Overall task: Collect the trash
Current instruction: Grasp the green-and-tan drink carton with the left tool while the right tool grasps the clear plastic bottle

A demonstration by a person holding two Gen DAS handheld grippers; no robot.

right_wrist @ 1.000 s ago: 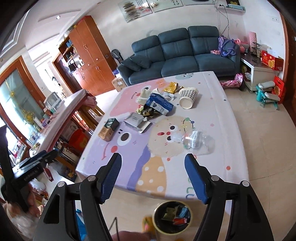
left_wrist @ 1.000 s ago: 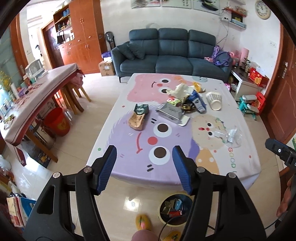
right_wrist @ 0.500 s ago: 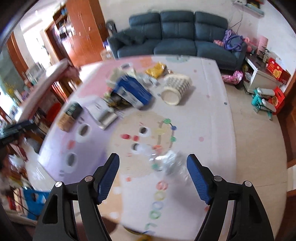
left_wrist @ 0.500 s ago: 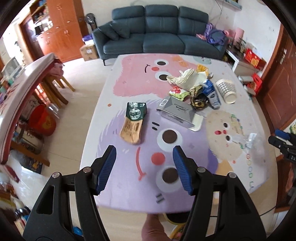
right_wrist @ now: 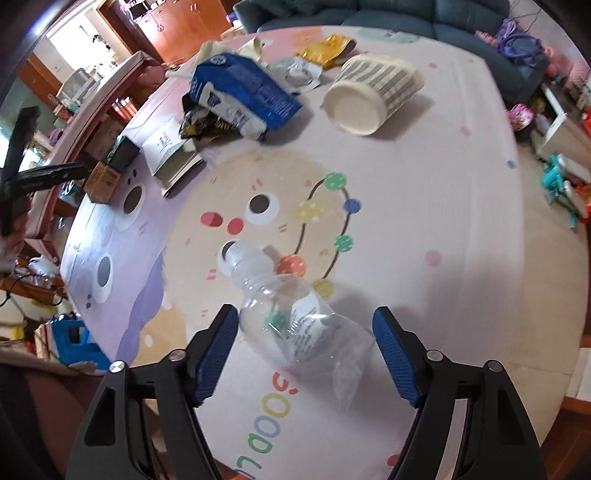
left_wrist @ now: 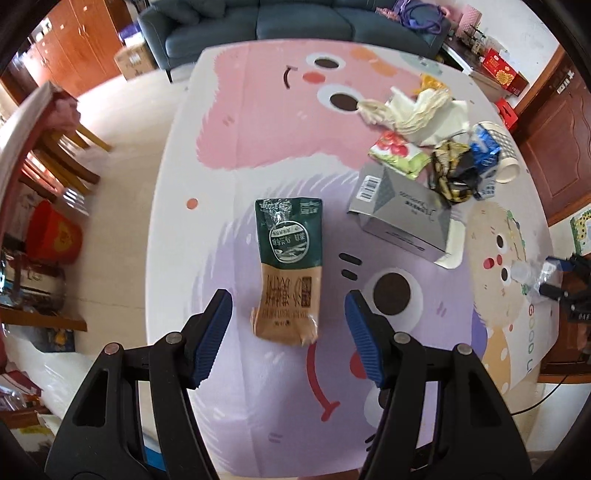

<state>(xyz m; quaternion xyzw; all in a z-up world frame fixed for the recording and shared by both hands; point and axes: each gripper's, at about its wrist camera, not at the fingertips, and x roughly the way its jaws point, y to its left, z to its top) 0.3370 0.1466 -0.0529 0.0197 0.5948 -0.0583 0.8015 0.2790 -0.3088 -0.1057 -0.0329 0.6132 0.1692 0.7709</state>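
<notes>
In the left wrist view, a green and brown snack bag [left_wrist: 288, 269] lies flat on the cartoon tablecloth [left_wrist: 258, 122]. My left gripper [left_wrist: 288, 317] hangs open over the bag's near end, a finger on each side. In the right wrist view, a crushed clear plastic bottle [right_wrist: 295, 317] lies on the cloth with its cap end pointing away. My right gripper [right_wrist: 304, 332] is open with the bottle's body between its blue pads [right_wrist: 391, 354], not squeezed.
More trash is heaped mid-table: a grey box [left_wrist: 402, 210], a blue carton [right_wrist: 240, 96], crumpled wrappers [left_wrist: 450, 173], white paper [left_wrist: 417, 110], a tipped paper cup [right_wrist: 373, 92]. A sofa [left_wrist: 295, 22] stands beyond, and a second table [left_wrist: 22, 133] with a red bucket [left_wrist: 51, 232] at left.
Both grippers have dropped closer to the table. The left one moved forward over the snack bag. The right one came down around the clear bottle.
</notes>
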